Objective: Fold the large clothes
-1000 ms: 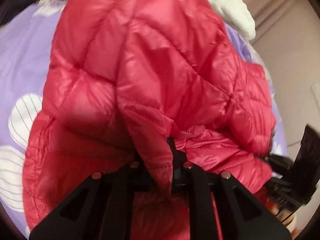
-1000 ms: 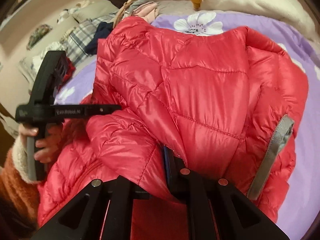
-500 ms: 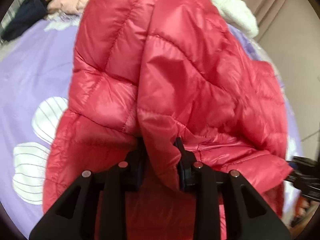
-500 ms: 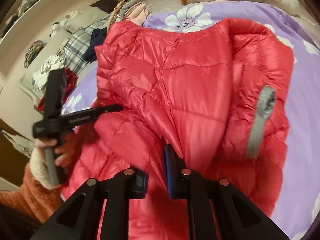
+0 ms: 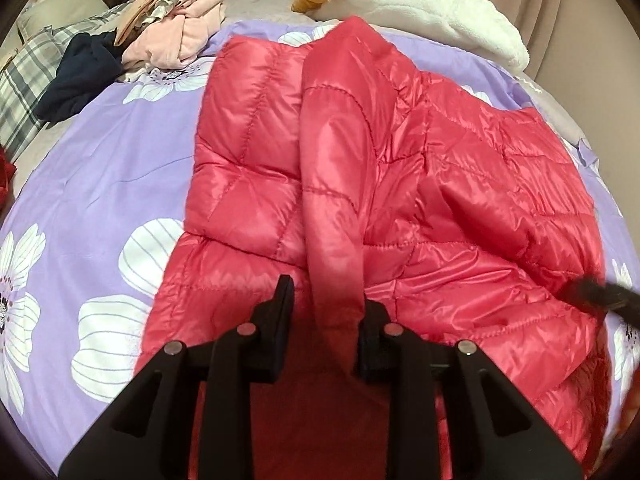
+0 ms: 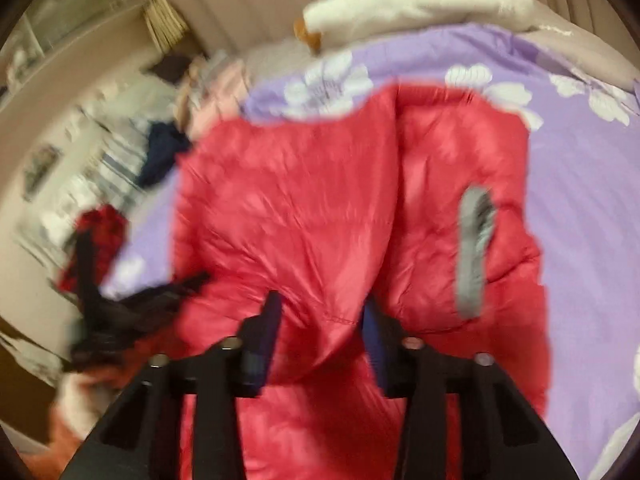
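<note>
A red quilted puffer jacket (image 5: 420,168) lies on a purple bedspread with white flowers (image 5: 92,184). My left gripper (image 5: 326,312) is open, its jaws apart on either side of a folded ridge of the jacket. My right gripper (image 6: 320,320) is open too, with a fold of the red jacket (image 6: 304,208) lying loose between its jaws. A grey strip (image 6: 474,248) shows on the jacket's right side. The right wrist view is blurred. The tip of the right gripper shows at the right edge of the left wrist view (image 5: 596,292).
A heap of pink, grey and navy clothes (image 5: 160,36) lies at the far left of the bed, beside a plaid pillow (image 5: 24,92). A white plush toy with an orange beak (image 5: 420,12) lies along the far edge. Curtains hang behind.
Both grippers have opened and let go of the jacket folds they held. The jacket has dropped flatter onto the bed, and both cameras have pulled back.
</note>
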